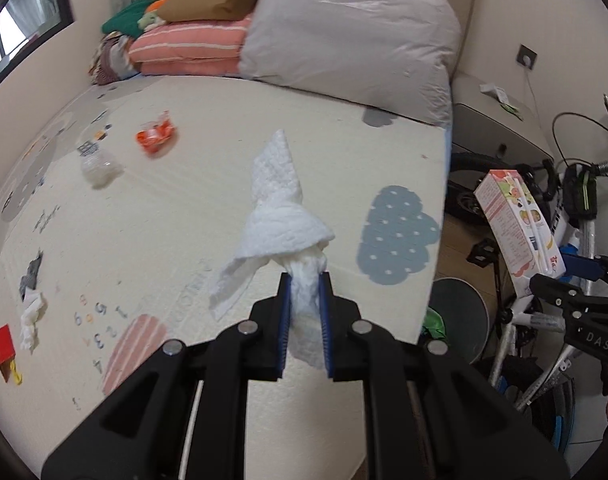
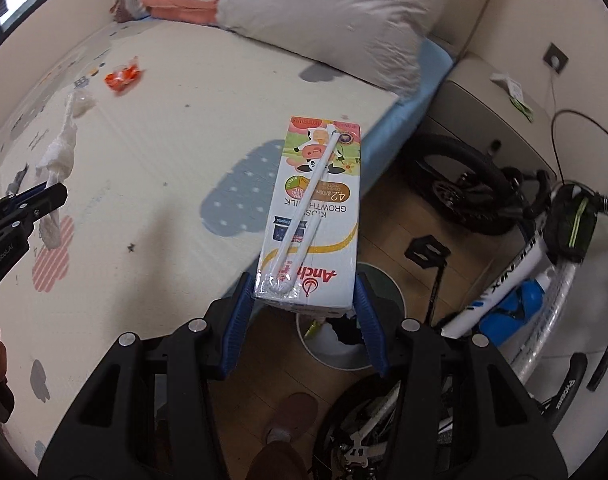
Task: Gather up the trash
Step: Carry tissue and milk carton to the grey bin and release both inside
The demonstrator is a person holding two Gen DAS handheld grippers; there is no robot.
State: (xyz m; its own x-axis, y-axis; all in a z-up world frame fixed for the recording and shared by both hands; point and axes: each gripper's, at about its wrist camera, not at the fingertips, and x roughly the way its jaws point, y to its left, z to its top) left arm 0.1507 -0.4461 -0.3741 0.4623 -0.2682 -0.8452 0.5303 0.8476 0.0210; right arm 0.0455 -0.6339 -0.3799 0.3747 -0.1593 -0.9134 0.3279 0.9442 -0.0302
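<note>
My left gripper [image 1: 305, 280] is shut on a crumpled white paper towel [image 1: 282, 208] and holds it above the bed mat; it also shows in the right wrist view [image 2: 58, 152]. My right gripper [image 2: 302, 292] is shut on a milk carton [image 2: 315, 208] with a straw on its face, held above the bed edge and over a round trash bin [image 2: 345, 356] on the floor. The carton [image 1: 517, 224] and bin [image 1: 459, 312] also show in the left wrist view. On the mat lie an orange wrapper [image 1: 156, 136], a clear plastic wrapper [image 1: 98, 160], a white tissue [image 1: 32, 316] and a red box [image 1: 3, 346].
Folded blankets [image 1: 188, 46] and a big grey pillow bag [image 1: 343, 28] fill the bed's far end. A bicycle [image 2: 515, 248] stands beside the bed on the right. A nightstand [image 1: 495, 128] sits by the wall. A foot [image 2: 290, 416] is on the wood floor.
</note>
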